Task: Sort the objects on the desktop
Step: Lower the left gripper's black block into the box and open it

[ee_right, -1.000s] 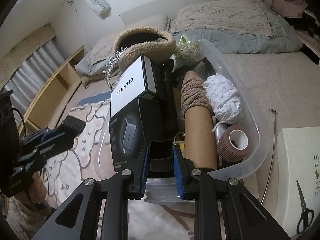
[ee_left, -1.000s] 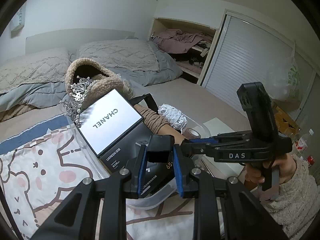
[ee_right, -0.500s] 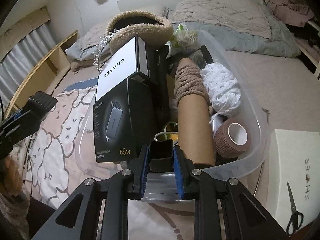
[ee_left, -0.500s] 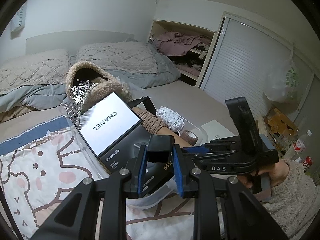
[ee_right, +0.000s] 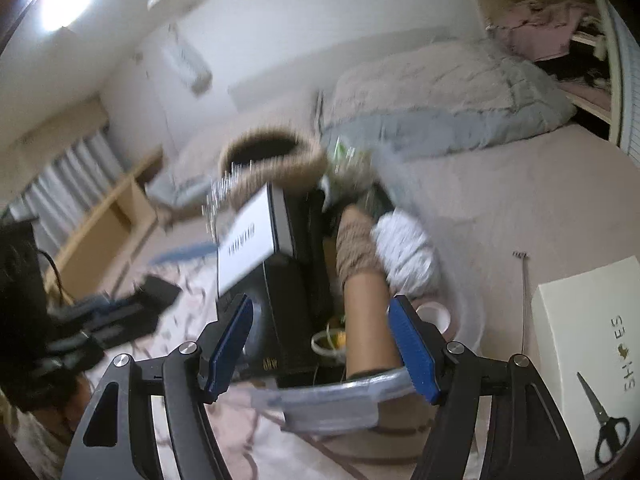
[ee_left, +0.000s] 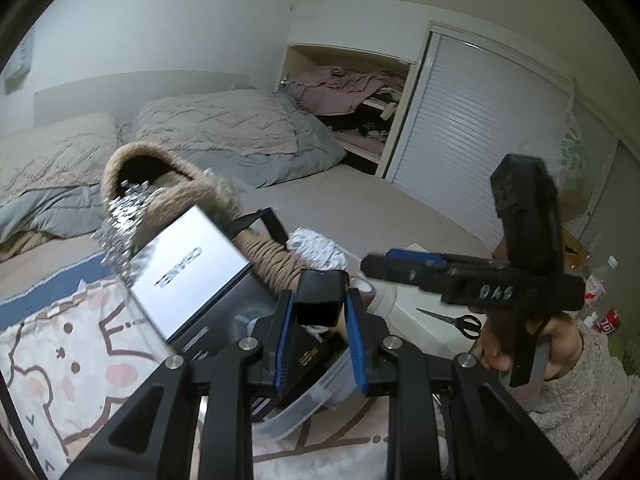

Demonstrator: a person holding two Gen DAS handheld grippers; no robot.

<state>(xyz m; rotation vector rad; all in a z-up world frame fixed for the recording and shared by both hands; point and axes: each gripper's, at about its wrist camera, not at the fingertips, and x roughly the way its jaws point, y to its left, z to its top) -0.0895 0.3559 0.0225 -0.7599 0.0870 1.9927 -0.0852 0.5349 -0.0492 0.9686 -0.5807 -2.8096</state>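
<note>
Between the pads of the left gripper (ee_left: 319, 334), at 6 o'clock in the left wrist view, a small black box (ee_left: 320, 298) is clamped above the clear bin (ee_left: 308, 400). At 3 o'clock a hand (ee_left: 500, 350) carries the right gripper (ee_left: 372, 266), with scissors (ee_left: 460, 320) below it. Only the right wrist view looks between the right gripper (ee_right: 322, 350) fingers: its jaws have just been opening, stand wide and hold nothing over the bin (ee_right: 332, 398). Scissors (ee_right: 606, 424) lie on a white box (ee_right: 588, 332) at 4 o'clock.
</note>
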